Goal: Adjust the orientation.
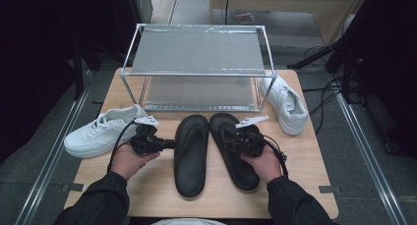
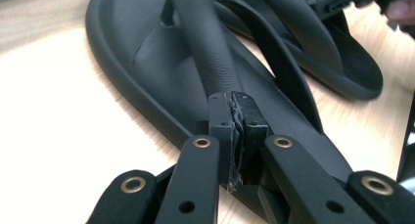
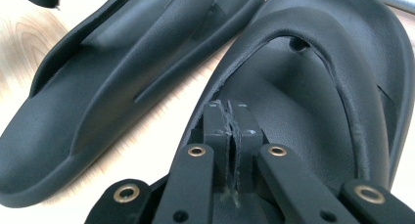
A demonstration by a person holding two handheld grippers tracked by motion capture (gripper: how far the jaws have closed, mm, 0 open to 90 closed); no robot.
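Flip-flop straps (image 2: 210,53) pinched in both tongs (image 2: 236,131)

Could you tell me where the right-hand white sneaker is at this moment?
In the high view, the white sneaker lies on the table's right side, beside the metal rack's right front leg.

The left gripper (image 2: 235,131) hides the strap (image 2: 210,53) end between its fingers.

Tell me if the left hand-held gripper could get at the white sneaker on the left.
Probably not yet: the left hand-held gripper looks shut on the left black sandal strap. Otherwise the white sneaker lies close beside that hand, with nothing between.
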